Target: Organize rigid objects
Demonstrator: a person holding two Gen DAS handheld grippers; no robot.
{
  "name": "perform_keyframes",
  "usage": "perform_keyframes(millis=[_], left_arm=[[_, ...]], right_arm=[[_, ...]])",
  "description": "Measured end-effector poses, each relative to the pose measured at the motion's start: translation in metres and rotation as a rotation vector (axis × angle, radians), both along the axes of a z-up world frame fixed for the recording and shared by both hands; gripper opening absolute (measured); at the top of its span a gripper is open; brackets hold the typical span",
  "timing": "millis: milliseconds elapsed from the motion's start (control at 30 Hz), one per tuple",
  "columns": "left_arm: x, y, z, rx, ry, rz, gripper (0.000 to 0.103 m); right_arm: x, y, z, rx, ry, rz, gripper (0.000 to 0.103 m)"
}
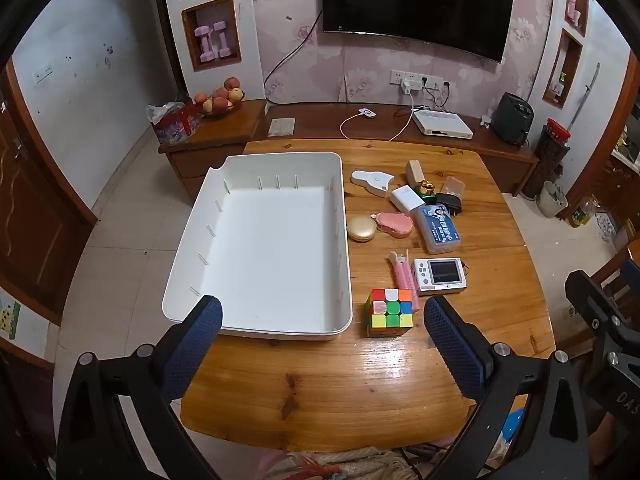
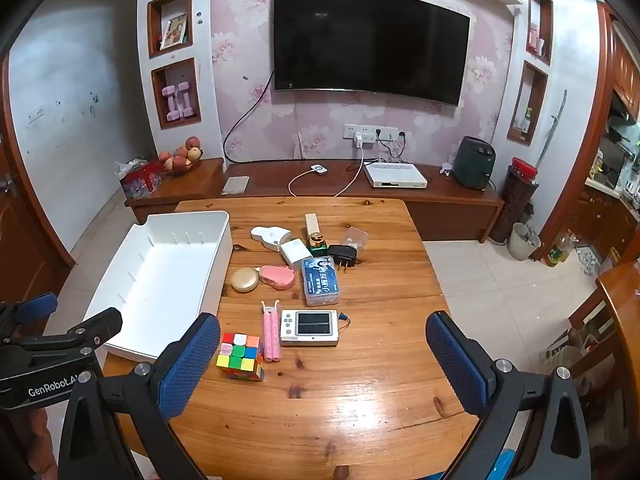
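On the wooden table (image 1: 360, 380) a white bin (image 1: 256, 332) is seen to the left, nothing lying in it, its near left corner overhanging the table edge. Beside it, to the right, the small items lie loose and none has yet been put away: a colour cube (image 2: 240, 356) nearest, just beside the pink sticks (image 2: 271, 334); a white handheld device (image 2: 309, 328) touching or nearly touching those sticks; a gold round case (image 2: 245, 279) against a pink case (image 2: 278, 276); a clear box with blue label (image 2: 321, 286); and farther back a black plug (image 2: 343, 257), a white charger block (image 2: 295, 251), a small green bottle (image 2: 317, 241) and a white clip-like piece (image 2: 270, 236), all crowded together. The left gripper (image 1: 322, 320) and the right gripper (image 2: 320, 340) are both held above the near table edge, jaws spread wide, nothing between them. Risks are judged as follows. The cube could be knocked into the sticks if one finger lands on it rather than beside it, the two being so close. The far cluster is packed tightly, so a neighbour is likely to be dragged or toppled, the upright bottle most of all. The bin could be tipped or pushed off the table if an item is dropped hard near the overhanging corner. With both grippers working close together, a collision between them is possible.
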State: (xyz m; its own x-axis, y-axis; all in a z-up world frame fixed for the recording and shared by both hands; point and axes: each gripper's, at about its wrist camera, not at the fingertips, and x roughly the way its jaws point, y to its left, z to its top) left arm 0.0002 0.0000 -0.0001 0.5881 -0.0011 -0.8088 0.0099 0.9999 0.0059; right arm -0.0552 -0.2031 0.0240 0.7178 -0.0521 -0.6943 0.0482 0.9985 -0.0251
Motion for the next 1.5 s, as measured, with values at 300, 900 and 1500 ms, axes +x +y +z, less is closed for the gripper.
perform_keyframes(millis=[300,900,1500], left_arm=[[0.001,0.005,-0.001,0.0,0.003,-0.006,0.101],[-0.002,-0.002,-0.004,0.004,0.001,-0.002,0.101],[-0.002,-0.012,-0.015,-0.003,0.004,-0.011,0.101]], right_arm=[[0.001,-0.001,0.0,0.001,0.001,0.0,0.103],[0.002,0.003,0.001,-0.001,-0.001,0.003,0.103],[0.005,0.008,-0.001,-0.011,-0.006,0.017,0.103]])
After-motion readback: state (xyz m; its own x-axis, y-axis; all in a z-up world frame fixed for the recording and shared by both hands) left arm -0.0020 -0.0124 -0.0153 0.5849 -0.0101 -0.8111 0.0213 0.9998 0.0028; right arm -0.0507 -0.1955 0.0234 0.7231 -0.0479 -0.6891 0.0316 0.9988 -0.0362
